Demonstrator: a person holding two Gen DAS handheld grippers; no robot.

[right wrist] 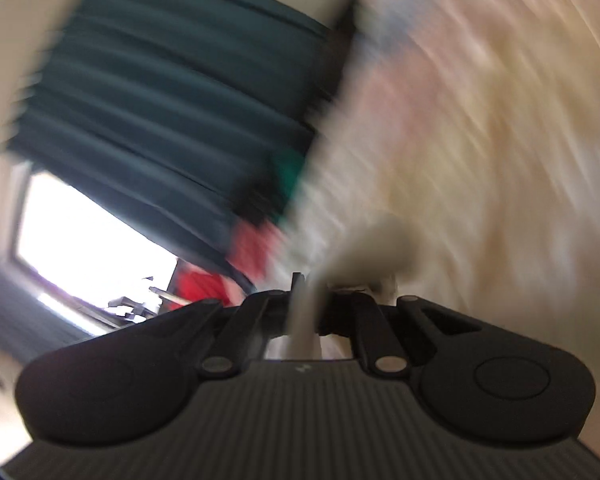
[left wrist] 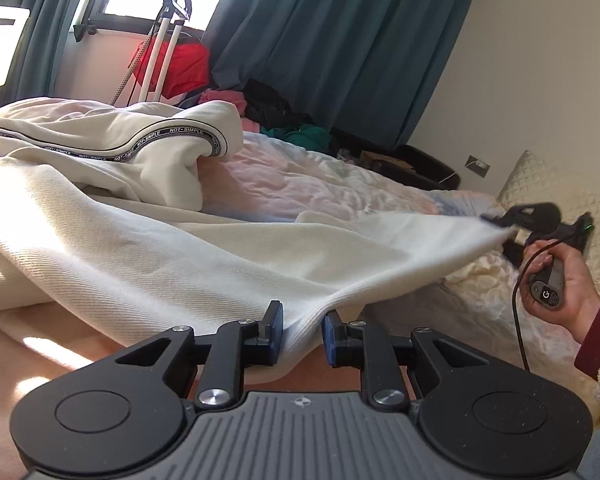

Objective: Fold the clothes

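The left gripper (left wrist: pixel 302 334) pinches a fold of the cream knit garment (left wrist: pixel 188 248) between its blue pads, while the right gripper (left wrist: pixel 500 226) — held in a hand (left wrist: pixel 562 280) — clamps the cloth's far corner. The garment stretches between them over the rumpled pastel bed quilt (left wrist: pixel 320 184); teal curtains (left wrist: pixel 340 40) hang behind.

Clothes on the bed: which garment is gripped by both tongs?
The cream garment in front, stretched between left tongs and right tongs. The red, pink, black and green clothes lie untouched by the curtain.
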